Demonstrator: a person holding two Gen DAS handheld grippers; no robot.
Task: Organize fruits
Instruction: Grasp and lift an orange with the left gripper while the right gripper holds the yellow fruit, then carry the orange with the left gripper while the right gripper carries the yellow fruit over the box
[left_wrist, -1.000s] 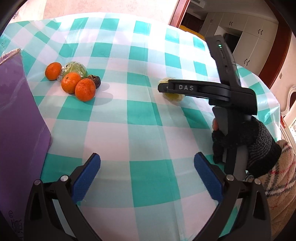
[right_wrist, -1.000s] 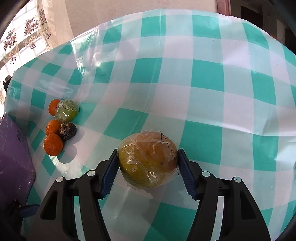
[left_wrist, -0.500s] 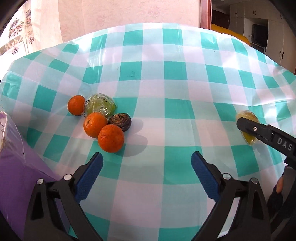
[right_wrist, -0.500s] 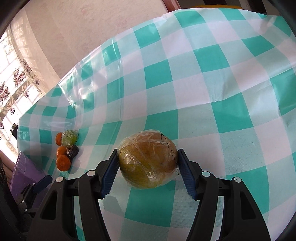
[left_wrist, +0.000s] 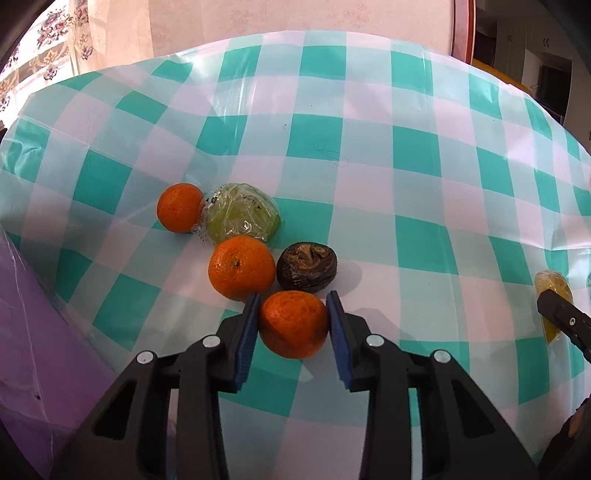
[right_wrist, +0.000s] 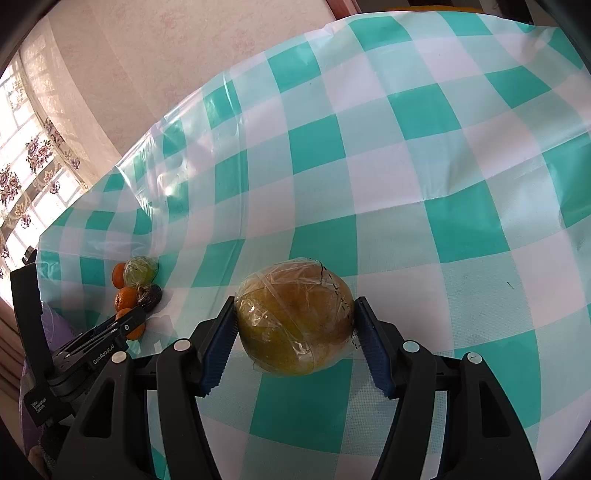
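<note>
My left gripper (left_wrist: 293, 299) is around the nearest orange (left_wrist: 293, 326) on the checked tablecloth; its jaws are closing and both blue pads press the orange's sides. Just beyond lie two more oranges (left_wrist: 242, 273) (left_wrist: 179, 207), a green fruit in plastic wrap (left_wrist: 240, 212) and a dark brown wrinkled fruit (left_wrist: 306, 271). My right gripper (right_wrist: 295, 306) is shut on a yellow-brown fruit in plastic wrap (right_wrist: 295, 321), low over the cloth. The right wrist view shows the fruit cluster (right_wrist: 140, 271) far to the left, with the left gripper (right_wrist: 127, 325) at it.
A purple bag (left_wrist: 37, 350) stands at the left, close to the fruit cluster. The teal and white cloth (left_wrist: 369, 184) covers the round table, with creases in its clear plastic cover. A wall and a curtained window lie behind the table.
My left gripper moved forward to the fruit cluster and its wide jaws closed on the nearest orange. The right gripper rolled a little at first and still grips the wrapped fruit.
</note>
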